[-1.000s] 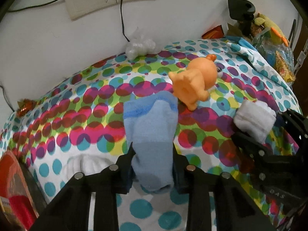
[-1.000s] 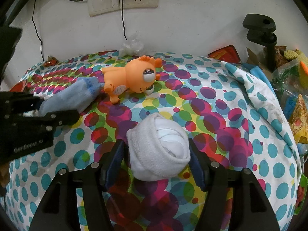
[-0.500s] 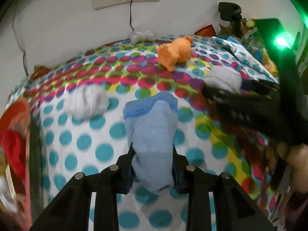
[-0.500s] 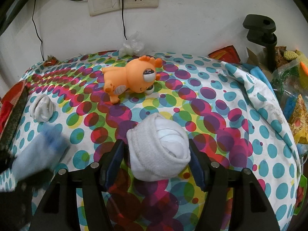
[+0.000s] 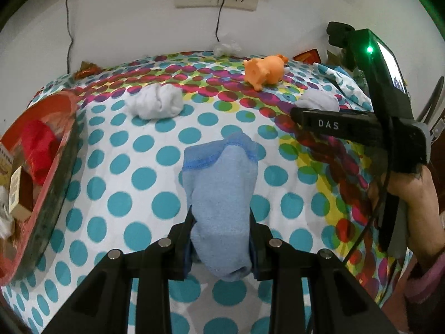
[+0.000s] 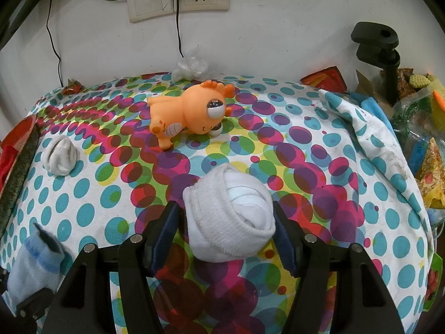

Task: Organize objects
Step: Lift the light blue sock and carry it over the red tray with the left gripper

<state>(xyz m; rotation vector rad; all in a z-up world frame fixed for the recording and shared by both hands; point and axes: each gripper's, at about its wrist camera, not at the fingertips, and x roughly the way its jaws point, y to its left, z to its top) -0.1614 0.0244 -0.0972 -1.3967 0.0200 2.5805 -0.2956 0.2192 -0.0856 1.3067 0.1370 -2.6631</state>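
My left gripper (image 5: 222, 224) is shut on a light blue sock (image 5: 222, 194), which sticks out forward above the dotted tablecloth (image 5: 133, 167). In the right wrist view the same blue sock (image 6: 33, 264) shows at the lower left corner. My right gripper (image 6: 226, 217) is shut on a rolled white sock (image 6: 230, 214); in the left wrist view that white sock (image 5: 317, 101) sits at the tip of the right gripper (image 5: 333, 123). A second white sock ball (image 5: 155, 103) lies loose on the cloth, left of an orange toy animal (image 6: 189, 114) lying on its side.
A red basket (image 5: 64, 150) with red cloth and a box inside stands at the table's left edge. A crumpled plastic wad (image 6: 190, 65) lies by the wall under the sockets. A black clamp (image 6: 383, 53) and bags of clutter (image 6: 417, 128) fill the right side. A person's hand (image 5: 411, 194) holds the right gripper.
My left gripper has carried the blue sock leftward and back from the orange toy, toward the red basket, rolling a little. The right gripper and its white sock have not moved.
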